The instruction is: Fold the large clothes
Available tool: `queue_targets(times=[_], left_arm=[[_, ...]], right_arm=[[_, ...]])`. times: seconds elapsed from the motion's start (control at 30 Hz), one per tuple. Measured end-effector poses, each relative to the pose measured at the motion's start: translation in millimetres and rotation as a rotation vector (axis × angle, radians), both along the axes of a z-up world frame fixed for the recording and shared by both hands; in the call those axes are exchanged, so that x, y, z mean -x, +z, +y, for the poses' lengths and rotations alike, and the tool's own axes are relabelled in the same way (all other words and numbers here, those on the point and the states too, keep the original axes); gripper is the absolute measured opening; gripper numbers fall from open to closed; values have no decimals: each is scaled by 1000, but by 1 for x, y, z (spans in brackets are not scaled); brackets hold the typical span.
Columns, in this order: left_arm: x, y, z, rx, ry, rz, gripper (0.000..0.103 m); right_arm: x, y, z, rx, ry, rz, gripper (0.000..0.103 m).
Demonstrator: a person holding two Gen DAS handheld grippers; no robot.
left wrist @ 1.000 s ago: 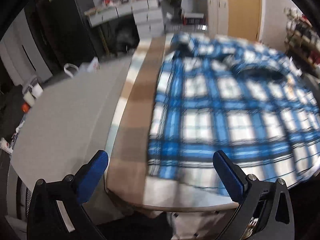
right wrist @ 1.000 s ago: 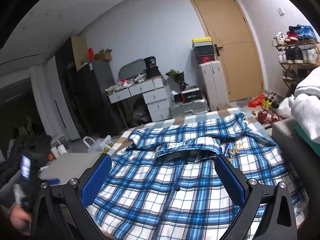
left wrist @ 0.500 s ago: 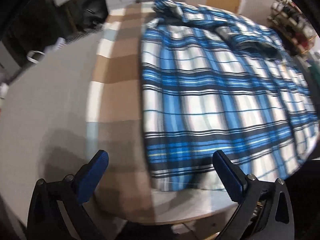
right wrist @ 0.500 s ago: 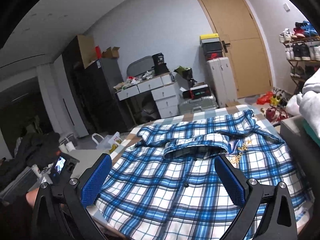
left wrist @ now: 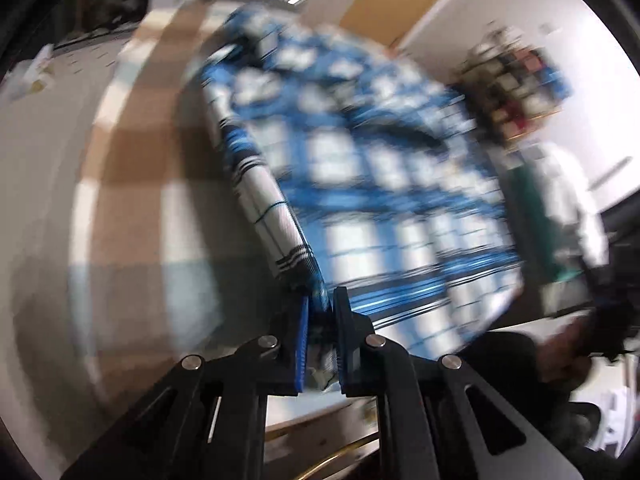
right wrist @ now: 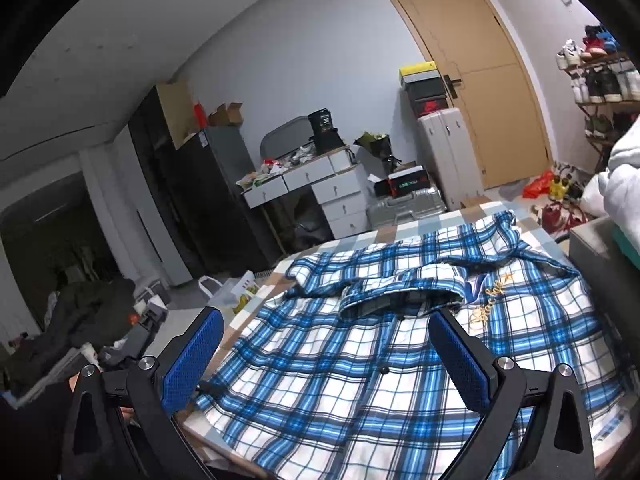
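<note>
A blue and white plaid shirt [right wrist: 400, 352] lies spread, front up, on a checked table cover [right wrist: 472, 214], collar toward the far side. My left gripper [left wrist: 320, 308] is shut on the shirt's [left wrist: 384, 184] near left hem corner; the left wrist view is blurred by motion. My right gripper [right wrist: 324, 344] is open and empty, held above the shirt's near edge, apart from the cloth.
A grey surface [left wrist: 36, 184] lies left of the checked cover [left wrist: 132, 160]. White drawers [right wrist: 320, 188], a suitcase [right wrist: 448, 160], a wooden door [right wrist: 476, 68] and a shoe rack [right wrist: 600, 76] stand beyond. A pile of light clothes [right wrist: 624, 172] sits at the right.
My left gripper dropped to the shirt's near left corner and closed on it. The left view has swung and tilted. My right gripper stayed open above the shirt.
</note>
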State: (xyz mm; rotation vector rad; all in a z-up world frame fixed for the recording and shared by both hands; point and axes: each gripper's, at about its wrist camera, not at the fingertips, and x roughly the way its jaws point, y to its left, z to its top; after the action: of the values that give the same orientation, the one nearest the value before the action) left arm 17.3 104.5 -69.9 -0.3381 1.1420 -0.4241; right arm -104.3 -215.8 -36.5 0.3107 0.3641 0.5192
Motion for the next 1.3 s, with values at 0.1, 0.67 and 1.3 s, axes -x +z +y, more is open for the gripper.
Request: queue_targets(times=[0.1,0.67,1.3], left_arm=[[-7,1,3,31,39,-39,7],[-16,-49,27,-64,170,143,59],[8,-16,27,214,56,-79,4]], right_arm=[[-1,-1,-3,-17,-4,10,103],[-12,-9,-23,-120,-38,94,103],[-52,-30,-126,336,-234,507,103]])
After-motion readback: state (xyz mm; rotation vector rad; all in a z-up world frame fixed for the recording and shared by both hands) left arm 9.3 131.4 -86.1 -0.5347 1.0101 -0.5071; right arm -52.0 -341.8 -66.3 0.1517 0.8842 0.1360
